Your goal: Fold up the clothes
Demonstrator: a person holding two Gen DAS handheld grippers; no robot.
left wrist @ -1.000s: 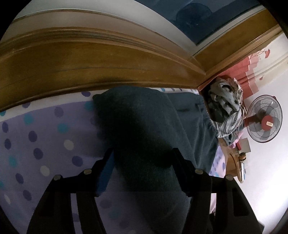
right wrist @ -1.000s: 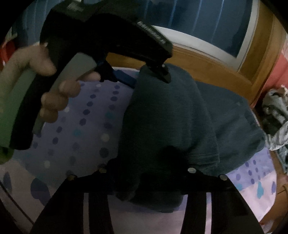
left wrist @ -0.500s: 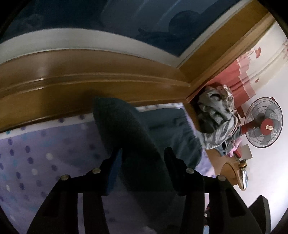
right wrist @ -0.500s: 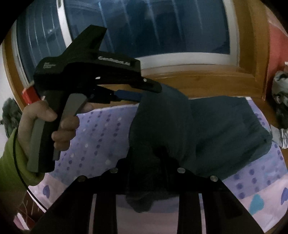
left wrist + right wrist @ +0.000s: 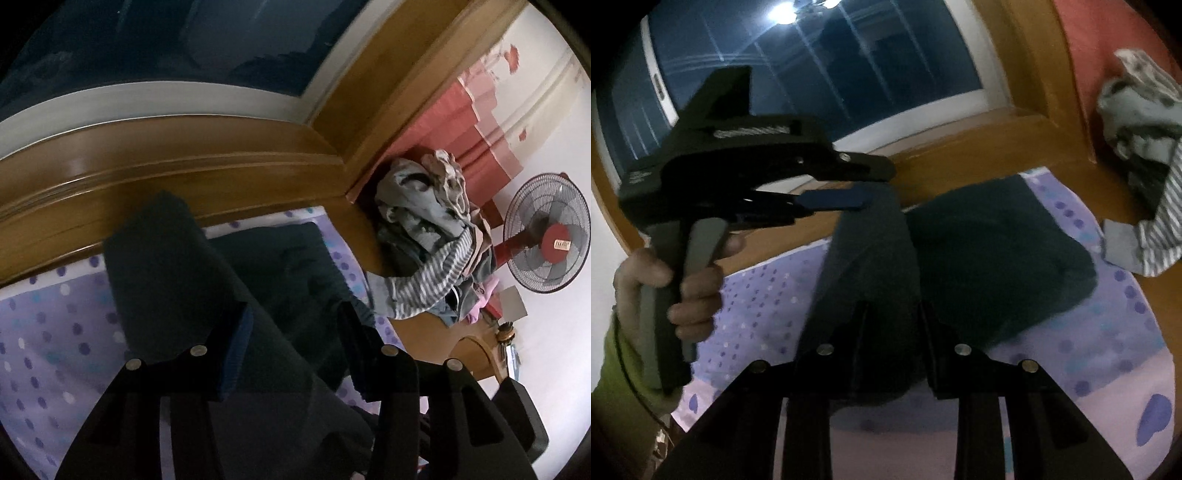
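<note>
A dark teal garment [image 5: 979, 258] lies partly on a purple polka-dot bed sheet [image 5: 768, 295], and its near part is lifted. My left gripper [image 5: 291, 332] is shut on one lifted edge of the garment [image 5: 166, 280]; it also shows in the right wrist view [image 5: 864, 192] at upper left, held by a hand. My right gripper [image 5: 892, 321] is shut on another lifted part of the garment, which hangs stretched between the two grippers above the bed.
A wooden bed frame [image 5: 184, 173] runs behind the bed under a dark window [image 5: 812, 66]. A pile of clothes with a striped sleeve [image 5: 428, 236] lies at the right edge. A standing fan [image 5: 546, 232] and red curtain [image 5: 465, 122] are at far right.
Both grippers have risen with the garment, lifting its near part higher off the sheet. The views have tilted up toward the window and bed frame.
</note>
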